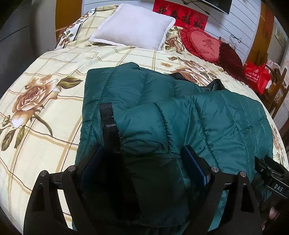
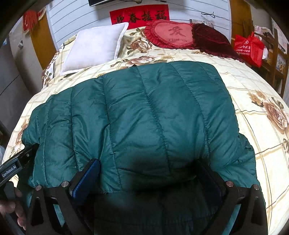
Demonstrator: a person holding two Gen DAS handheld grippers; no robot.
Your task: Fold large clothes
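A dark green quilted puffer jacket (image 1: 162, 108) lies folded on the floral bed sheet (image 1: 45, 108). It also fills the right wrist view (image 2: 153, 112). My left gripper (image 1: 142, 160) has its jaws set wide around a bunched near edge of the jacket, with a black ribbed strap (image 1: 108, 123) beside its left finger. My right gripper (image 2: 150, 177) also has its jaws wide around the jacket's near edge. Padding bulges between both pairs of fingers, so I cannot tell if they grip it. Each gripper shows at the edge of the other's view.
A white pillow (image 1: 133, 32) lies at the head of the bed, with a red heart cushion (image 1: 202, 43) and a dark red cushion (image 1: 229, 57) to its right. A red bag (image 1: 256, 76) sits on wooden furniture right of the bed. A red banner (image 2: 140, 16) hangs on the wall.
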